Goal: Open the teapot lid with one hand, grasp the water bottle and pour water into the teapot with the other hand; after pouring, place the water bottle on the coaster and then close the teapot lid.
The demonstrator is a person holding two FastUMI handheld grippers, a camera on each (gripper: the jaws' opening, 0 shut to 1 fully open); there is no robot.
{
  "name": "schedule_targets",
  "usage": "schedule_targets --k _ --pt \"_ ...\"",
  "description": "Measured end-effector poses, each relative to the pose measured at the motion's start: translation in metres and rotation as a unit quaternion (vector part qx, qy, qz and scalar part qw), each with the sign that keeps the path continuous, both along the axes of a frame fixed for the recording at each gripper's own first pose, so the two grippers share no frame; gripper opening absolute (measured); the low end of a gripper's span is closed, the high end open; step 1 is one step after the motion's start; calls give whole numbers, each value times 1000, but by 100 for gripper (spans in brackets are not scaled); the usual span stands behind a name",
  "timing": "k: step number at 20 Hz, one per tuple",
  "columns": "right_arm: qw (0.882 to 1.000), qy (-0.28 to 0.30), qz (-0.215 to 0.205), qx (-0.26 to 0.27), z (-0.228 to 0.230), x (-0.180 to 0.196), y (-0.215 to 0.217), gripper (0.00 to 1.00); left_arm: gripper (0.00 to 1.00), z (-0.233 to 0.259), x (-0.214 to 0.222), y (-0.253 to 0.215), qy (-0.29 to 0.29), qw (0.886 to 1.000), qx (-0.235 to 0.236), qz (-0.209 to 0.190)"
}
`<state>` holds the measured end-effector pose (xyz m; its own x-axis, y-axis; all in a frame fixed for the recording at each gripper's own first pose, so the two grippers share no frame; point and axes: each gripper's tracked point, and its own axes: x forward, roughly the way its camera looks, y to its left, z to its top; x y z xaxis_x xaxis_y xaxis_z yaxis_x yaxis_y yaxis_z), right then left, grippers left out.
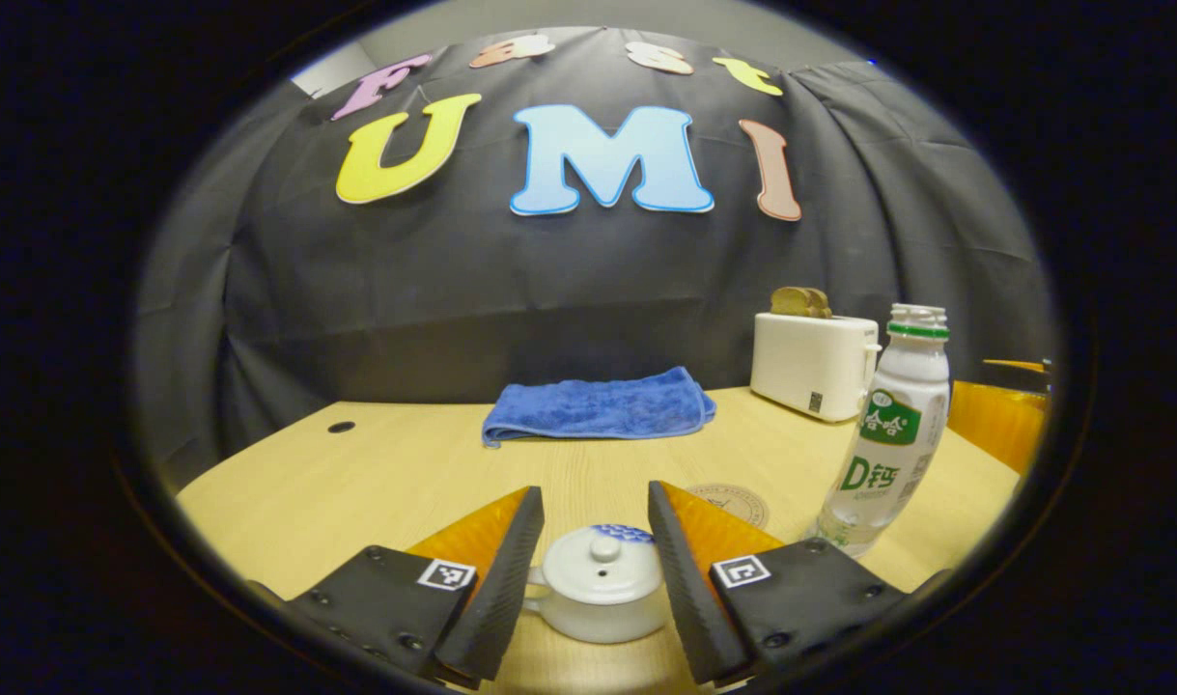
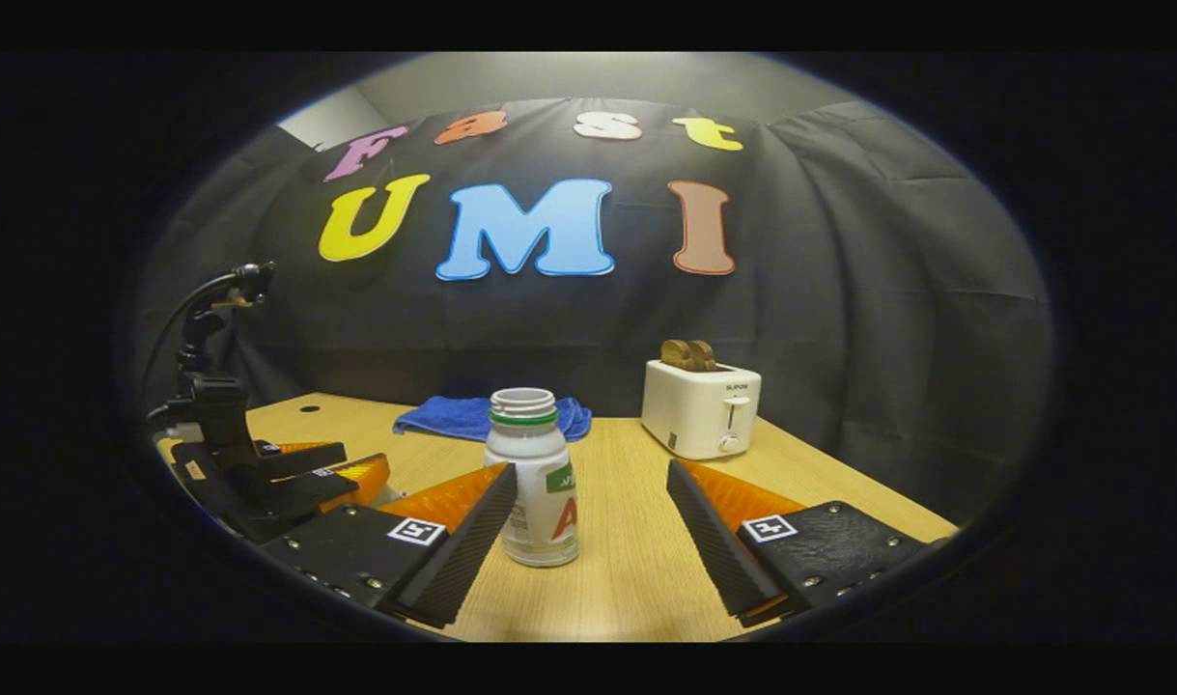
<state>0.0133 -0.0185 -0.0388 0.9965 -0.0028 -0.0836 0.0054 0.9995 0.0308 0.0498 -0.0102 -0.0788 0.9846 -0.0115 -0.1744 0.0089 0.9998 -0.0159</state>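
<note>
A: The left gripper [image 1: 593,560] is spread wide, holding nothing, with the white teapot [image 1: 598,598] between its fingers and touching neither. The teapot lid [image 1: 602,568] is on, near the bench's front edge.

B: So lifting the lid comes first. I'd lower that gripper and centre it on the small knob [image 1: 604,548], then close gently and lift straight up, so the pot isn't dragged along.

A: The right gripper [image 2: 588,541] is just as far apart and empty. The water bottle [image 2: 535,478] stands upright near its left finger, cap off, not pinched yet.

B: It should shift so the bottle sits midway, then grip the body low; an open neck means a tilt spills early.

A: And the coaster [image 1: 733,502]?

B: A pale round disc flat on the bench [image 1: 356,483], between teapot and bottle.

A: Counts: one teapot, one lid, one bottle, one coaster, one blue towel [image 1: 598,407] folded at the back edge, one white toaster [image 1: 812,365] with bread in it, two grippers.
</note>
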Motion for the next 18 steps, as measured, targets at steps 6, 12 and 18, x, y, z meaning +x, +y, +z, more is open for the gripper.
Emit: schedule_targets --k 6,12,18 --pt "1000 5 -5 8 -6 1 -7 96 75 -5 1 0 5 1000 5 4" --pt "1000 9 -10 15 -11 0 -12 96 65 -2 3 -4 2 1000 18 -1" --pt "1000 12 -12 17 -14 -1 -14 96 23 1 6 -2 -8 1000 27 2"
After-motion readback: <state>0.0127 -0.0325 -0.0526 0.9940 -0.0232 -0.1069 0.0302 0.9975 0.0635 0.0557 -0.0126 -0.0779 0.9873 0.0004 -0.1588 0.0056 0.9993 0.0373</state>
